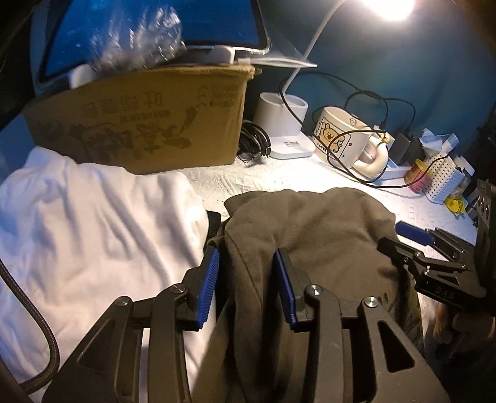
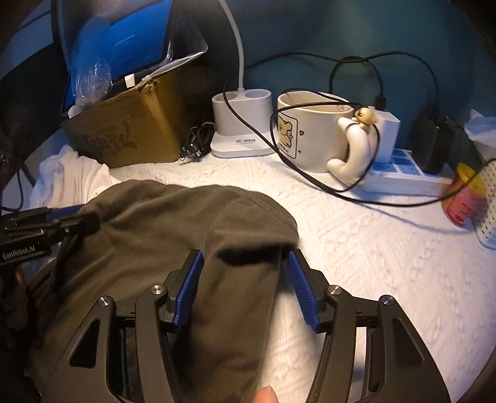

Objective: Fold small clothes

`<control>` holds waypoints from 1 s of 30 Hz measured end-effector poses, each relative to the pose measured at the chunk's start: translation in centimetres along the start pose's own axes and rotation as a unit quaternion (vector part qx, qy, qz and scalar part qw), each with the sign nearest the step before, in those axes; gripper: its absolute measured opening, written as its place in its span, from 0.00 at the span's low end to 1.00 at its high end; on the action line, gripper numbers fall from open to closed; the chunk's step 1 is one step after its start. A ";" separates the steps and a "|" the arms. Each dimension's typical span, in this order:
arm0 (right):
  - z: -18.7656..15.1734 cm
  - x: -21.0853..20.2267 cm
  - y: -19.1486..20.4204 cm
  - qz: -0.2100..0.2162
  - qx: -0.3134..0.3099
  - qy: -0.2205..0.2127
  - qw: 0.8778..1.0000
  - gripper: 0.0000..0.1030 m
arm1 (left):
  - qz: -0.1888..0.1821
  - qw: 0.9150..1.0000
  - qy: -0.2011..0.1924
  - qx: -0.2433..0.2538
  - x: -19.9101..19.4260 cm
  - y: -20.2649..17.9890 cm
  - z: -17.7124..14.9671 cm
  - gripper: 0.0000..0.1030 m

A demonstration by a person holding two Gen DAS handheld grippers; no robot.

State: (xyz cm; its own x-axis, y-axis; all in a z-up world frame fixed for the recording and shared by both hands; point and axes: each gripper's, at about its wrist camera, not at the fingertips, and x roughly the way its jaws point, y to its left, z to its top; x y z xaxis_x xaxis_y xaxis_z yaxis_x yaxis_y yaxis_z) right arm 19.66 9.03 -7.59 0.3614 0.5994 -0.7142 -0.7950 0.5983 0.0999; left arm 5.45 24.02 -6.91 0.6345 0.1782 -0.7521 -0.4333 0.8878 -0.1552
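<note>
Our left gripper [image 1: 246,285] and right gripper [image 2: 245,285] both stand apart around the olive-grey garment [image 1: 310,235]. A white garment [image 1: 93,223] lies at frame left.

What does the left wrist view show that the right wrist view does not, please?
Only the left wrist view shows the lit lamp head and the broad spread of the white garment. Only the right wrist view shows a fingertip at the bottom edge. Both share the grey garment lying between open jaws of the left gripper and right gripper, the bear mug, and the cardboard box.
</note>
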 end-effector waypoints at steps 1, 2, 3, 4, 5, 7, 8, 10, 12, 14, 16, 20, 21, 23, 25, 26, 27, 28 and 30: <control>-0.2 -0.3 -0.1 0.001 0.003 0.001 1.000 0.58 | 0.000 1.000 -0.002 -0.001 -0.4 0.0 -0.1 0.35; -0.5 -0.6 -0.1 0.002 0.009 0.005 1.000 0.58 | 0.000 1.000 -0.004 -0.001 -0.7 -0.1 -0.3 0.35; -0.8 -0.8 -0.2 0.003 0.013 0.010 1.000 0.58 | -0.001 1.000 -0.006 -0.001 -1.1 -0.2 -0.5 0.35; -1.1 -1.0 -0.2 0.003 0.018 0.014 1.000 0.58 | -0.002 1.000 -0.007 0.000 -1.4 -0.4 -0.7 0.35; -1.4 -1.3 -0.2 0.003 0.022 0.018 1.000 0.58 | -0.003 1.000 -0.008 0.001 -1.7 -0.5 -0.9 0.35; -2.3 -1.9 -0.1 0.008 0.031 0.026 0.999 0.58 | -0.004 1.000 -0.008 0.004 -2.2 -0.8 -1.4 0.35; -2.8 -2.3 0.0 0.009 0.034 0.029 0.999 0.58 | -0.005 1.000 -0.008 0.005 -2.5 -0.9 -1.6 0.35; -3.8 -2.8 0.4 0.010 0.034 0.034 0.999 0.58 | -0.007 1.000 -0.008 0.006 -3.0 -1.1 -2.0 0.35; -4.9 -3.3 0.9 0.012 0.030 0.044 0.999 0.58 | -0.007 1.000 -0.009 0.006 -3.5 -1.3 -2.5 0.35; -6.1 -3.8 1.4 0.015 0.028 0.051 0.998 0.58 | -0.009 1.000 -0.009 0.005 -4.0 -1.4 -3.0 0.35; -7.4 -4.3 2.0 0.019 0.028 0.057 0.998 0.58 | -0.009 1.000 -0.009 0.006 -4.5 -1.6 -3.6 0.35; -9.3 -5.8 3.0 0.019 0.030 0.057 0.998 0.58 | -0.013 1.000 -0.006 0.005 -5.3 -2.0 -4.8 0.35; -9.7 -6.1 3.2 0.020 0.030 0.057 0.998 0.58 | -0.014 1.000 -0.005 0.005 -5.6 -2.1 -5.3 0.35; -10.4 -6.7 3.7 0.017 0.027 0.056 0.998 0.58 | -0.016 1.000 -0.003 0.005 -5.9 -2.2 -6.0 0.35; -11.3 -7.4 4.1 0.017 0.027 0.054 0.998 0.58 | -0.017 1.000 -0.001 0.005 -6.3 -2.3 -6.7 0.35; -11.8 -7.8 4.3 0.017 0.028 0.052 0.998 0.58 | -0.017 1.000 0.000 0.004 -6.4 -2.3 -6.9 0.35; -12.1 -8.0 4.5 0.017 0.029 0.052 0.998 0.58 | -0.017 1.000 0.001 0.004 -6.6 -2.4 -7.3 0.35; -12.5 -8.3 4.8 0.020 0.030 0.051 0.998 0.58 | -0.017 1.000 0.002 0.004 -6.7 -2.4 -7.6 0.35; -13.1 -8.7 5.7 0.031 0.029 0.050 0.998 0.54 | -0.018 1.000 0.004 0.004 -6.9 -2.4 -8.0 0.35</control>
State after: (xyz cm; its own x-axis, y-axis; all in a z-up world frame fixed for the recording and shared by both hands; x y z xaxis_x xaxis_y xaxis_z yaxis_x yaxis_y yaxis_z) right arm 5.60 0.19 -9.88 0.2593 0.5825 -0.7703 -0.7838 0.5930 0.1846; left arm -3.04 17.25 -6.47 0.6446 0.1435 -0.7509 -0.4060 0.8965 -0.1773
